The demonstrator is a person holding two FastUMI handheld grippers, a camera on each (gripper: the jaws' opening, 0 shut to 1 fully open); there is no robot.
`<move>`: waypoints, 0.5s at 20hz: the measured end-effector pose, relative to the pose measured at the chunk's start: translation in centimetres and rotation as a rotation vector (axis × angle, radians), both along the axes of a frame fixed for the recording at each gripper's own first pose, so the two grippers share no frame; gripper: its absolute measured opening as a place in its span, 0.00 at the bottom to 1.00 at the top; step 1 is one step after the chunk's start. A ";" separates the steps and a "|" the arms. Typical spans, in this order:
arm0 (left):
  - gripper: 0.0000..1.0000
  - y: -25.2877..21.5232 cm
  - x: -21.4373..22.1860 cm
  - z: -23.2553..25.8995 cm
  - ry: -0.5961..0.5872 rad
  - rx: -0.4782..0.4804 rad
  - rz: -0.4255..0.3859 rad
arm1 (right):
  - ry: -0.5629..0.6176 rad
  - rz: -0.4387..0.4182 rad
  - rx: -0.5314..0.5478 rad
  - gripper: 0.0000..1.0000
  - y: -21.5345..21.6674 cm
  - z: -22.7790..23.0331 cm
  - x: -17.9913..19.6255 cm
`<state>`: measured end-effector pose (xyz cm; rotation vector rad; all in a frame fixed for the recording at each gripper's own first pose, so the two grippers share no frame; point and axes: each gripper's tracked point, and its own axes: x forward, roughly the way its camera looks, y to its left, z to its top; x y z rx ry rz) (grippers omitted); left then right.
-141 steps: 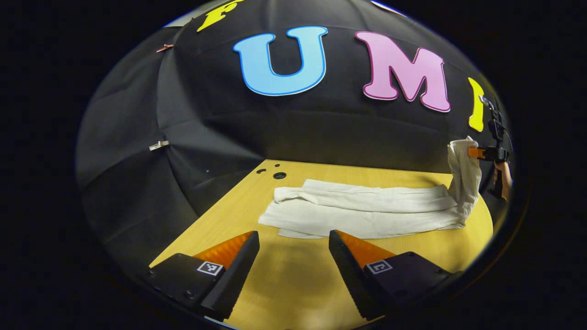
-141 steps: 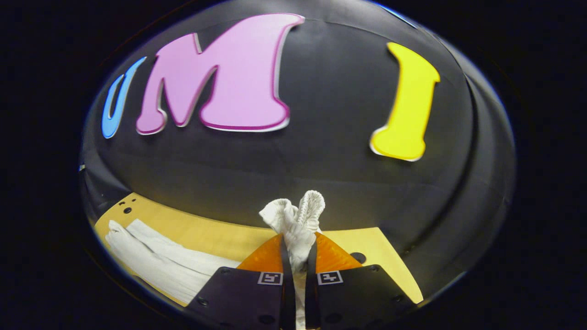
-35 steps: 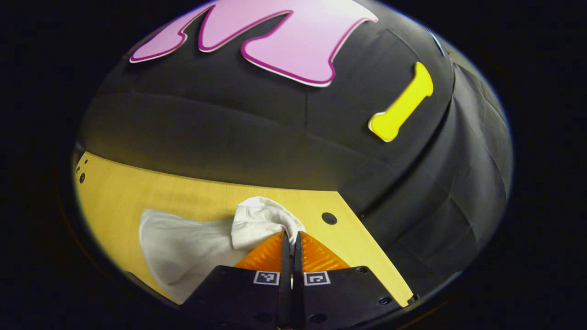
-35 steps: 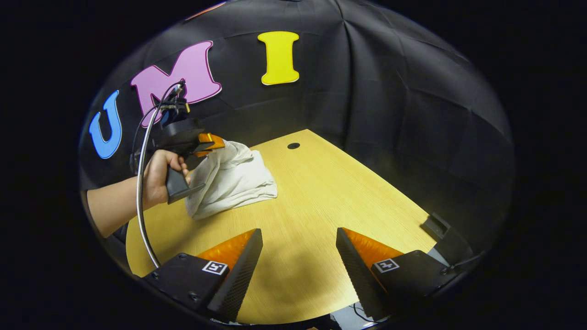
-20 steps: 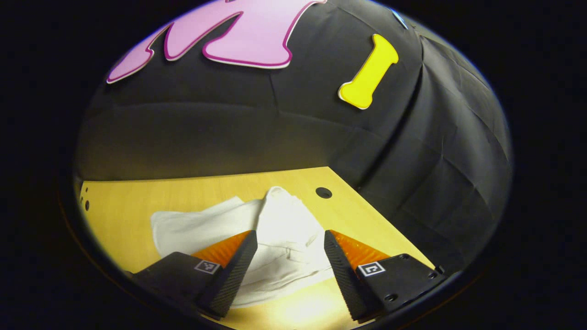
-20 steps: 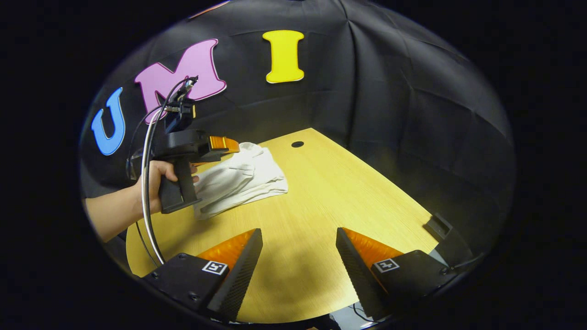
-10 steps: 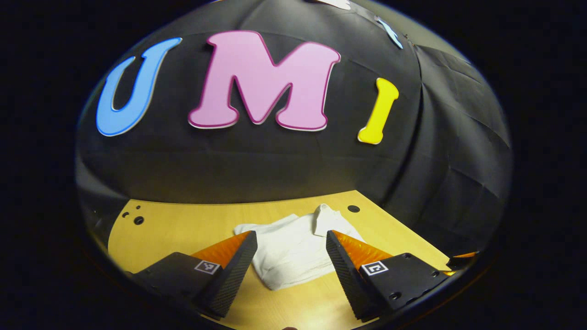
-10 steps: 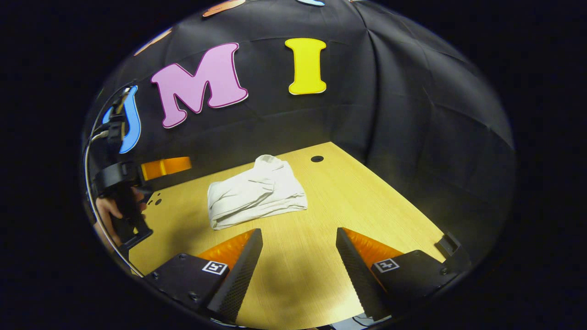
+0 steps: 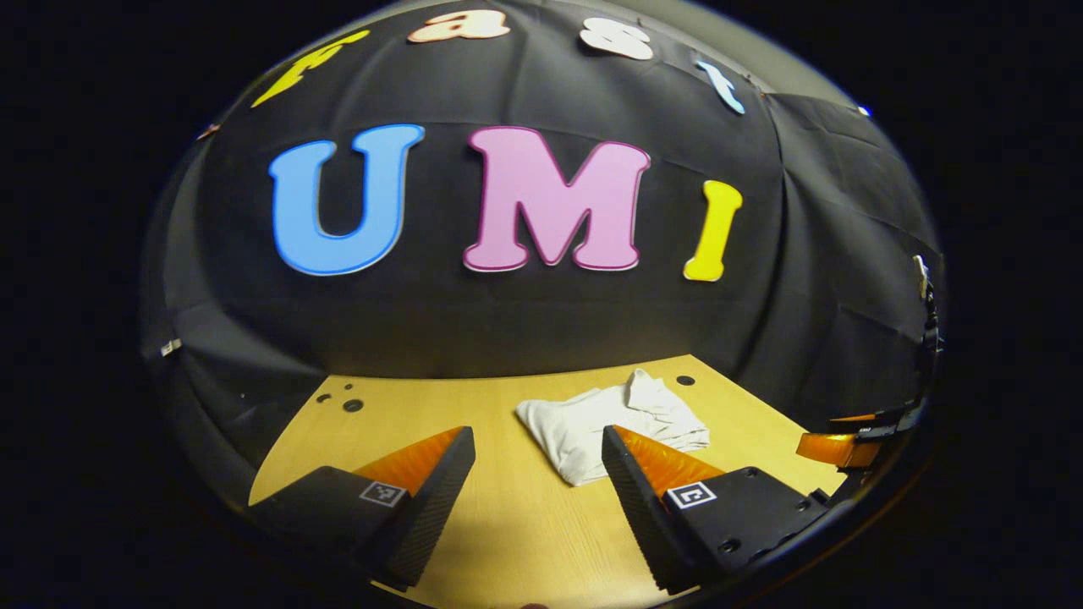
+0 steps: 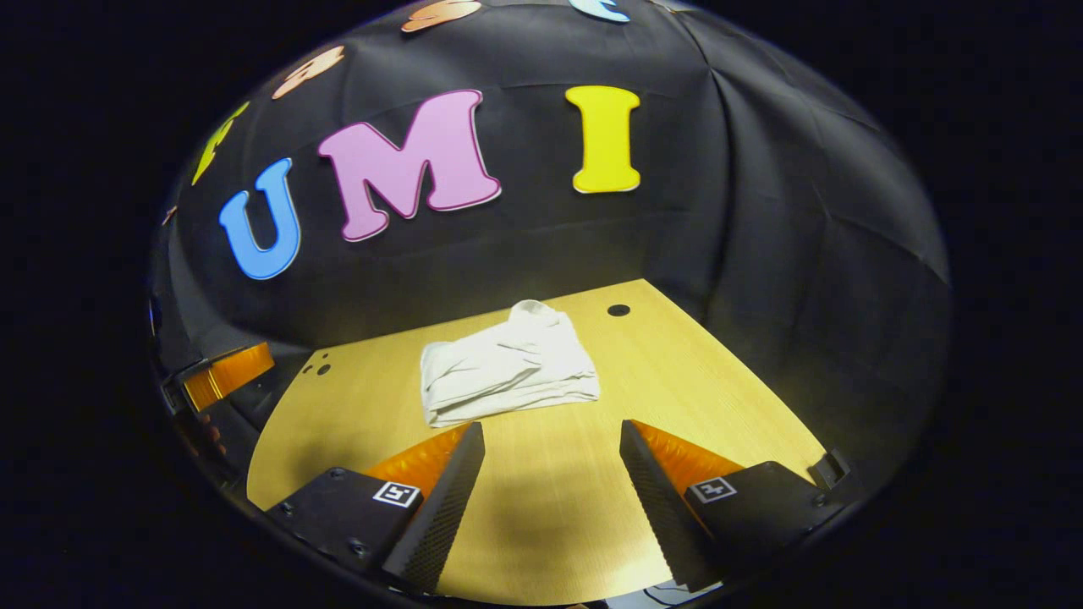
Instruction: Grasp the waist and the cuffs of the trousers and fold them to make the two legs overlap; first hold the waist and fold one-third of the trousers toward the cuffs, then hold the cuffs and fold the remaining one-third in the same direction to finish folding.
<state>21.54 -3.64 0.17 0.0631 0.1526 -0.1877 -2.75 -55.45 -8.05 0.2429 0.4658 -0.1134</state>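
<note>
Right gripper view: one folded white cloth trousers bundle on your yellow wooden table; both grippers, left gripper and right gripper, gape wide, empty.

A light wooden table carries 1 item: white trousers folded into a compact bundle, lying toward its far side. Small round holes mark the tabletop, apparently 1 near each far corner.
</note>
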 end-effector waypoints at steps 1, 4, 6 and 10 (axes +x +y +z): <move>0.96 1.0 -1.0 -0.3 0.002 -0.020 0.028 | -0.011 0.021 -0.002 0.99 1.0 0.5 -0.3; 0.96 4.0 -3.6 -1.1 0.007 -0.046 0.107 | -0.045 0.064 0.006 0.99 3.6 1.6 -0.7; 0.96 5.7 -5.0 -1.4 -0.003 -0.047 0.153 | -0.052 0.085 0.009 0.99 4.9 1.7 -0.8; 0.96 7.0 -7.2 -2.0 -0.015 -0.084 0.186 | -0.072 0.111 0.010 0.99 7.1 1.9 -1.9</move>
